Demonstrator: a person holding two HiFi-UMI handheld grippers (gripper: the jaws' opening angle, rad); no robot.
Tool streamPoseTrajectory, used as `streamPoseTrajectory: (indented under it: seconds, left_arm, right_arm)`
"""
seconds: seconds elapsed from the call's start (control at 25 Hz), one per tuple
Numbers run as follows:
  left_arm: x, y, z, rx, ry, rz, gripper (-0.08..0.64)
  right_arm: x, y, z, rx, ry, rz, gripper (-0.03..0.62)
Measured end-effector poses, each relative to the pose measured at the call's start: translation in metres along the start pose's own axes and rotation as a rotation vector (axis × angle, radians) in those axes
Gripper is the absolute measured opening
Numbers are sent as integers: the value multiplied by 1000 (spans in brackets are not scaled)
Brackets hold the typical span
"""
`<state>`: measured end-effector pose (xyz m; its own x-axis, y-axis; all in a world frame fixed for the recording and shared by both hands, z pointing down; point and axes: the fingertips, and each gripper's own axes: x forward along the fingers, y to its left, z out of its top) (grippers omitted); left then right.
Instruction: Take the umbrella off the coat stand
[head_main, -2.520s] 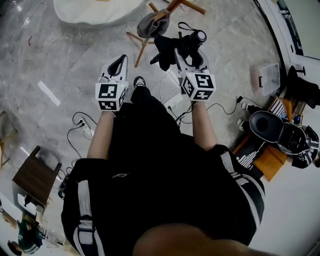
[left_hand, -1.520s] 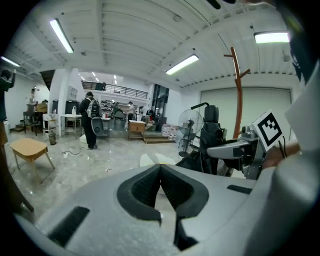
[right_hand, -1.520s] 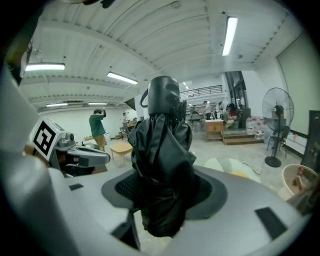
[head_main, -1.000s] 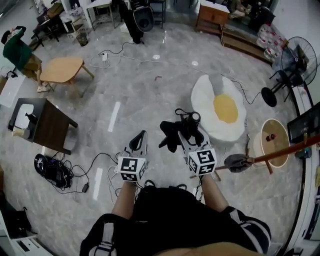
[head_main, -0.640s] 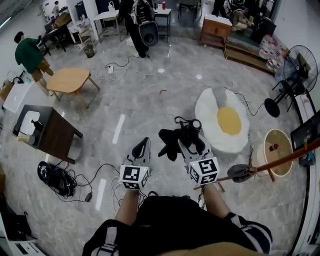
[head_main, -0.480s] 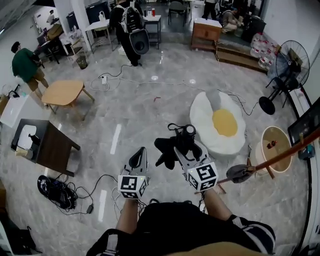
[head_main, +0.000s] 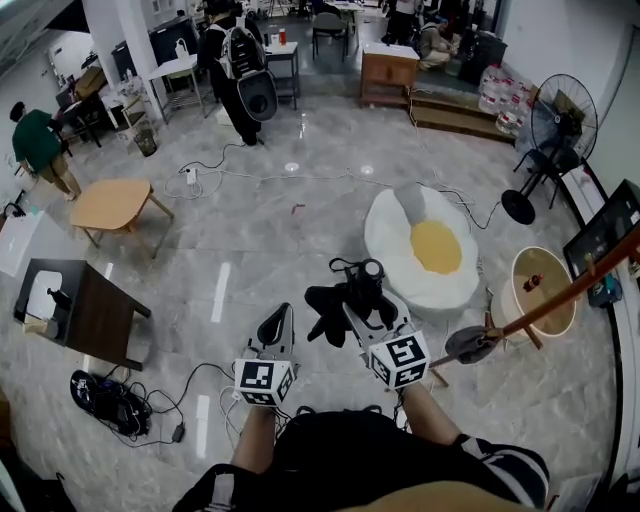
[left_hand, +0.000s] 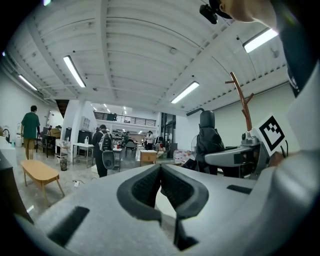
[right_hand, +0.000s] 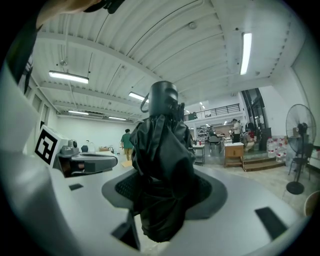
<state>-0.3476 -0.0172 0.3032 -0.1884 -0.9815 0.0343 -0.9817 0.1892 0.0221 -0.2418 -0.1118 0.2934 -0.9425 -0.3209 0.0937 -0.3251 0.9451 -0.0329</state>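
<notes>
Right gripper (head_main: 362, 318) pinching folded black umbrella (head_main: 335, 300) | swung clear of coat stand (head_main: 585, 277) now | left gripper (head_main: 276, 322) pressed together, empty | removal looks done

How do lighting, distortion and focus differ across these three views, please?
Head view: strong fisheye bending, and lamp reflections glare on the polished floor. Left gripper view: dark rounded corners, bright ceiling strips, near fingers soft. Right gripper view: the black umbrella is a dark, low-detail mass against the bright background.
</notes>
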Motion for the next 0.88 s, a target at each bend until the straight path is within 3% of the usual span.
streamPoseTrajectory:
  seconds: [0.88]
  left_arm:
    - [-13, 12, -7, -16, 10, -8, 0]
  right_arm:
    - [5, 14, -14, -12, 38, -3, 238]
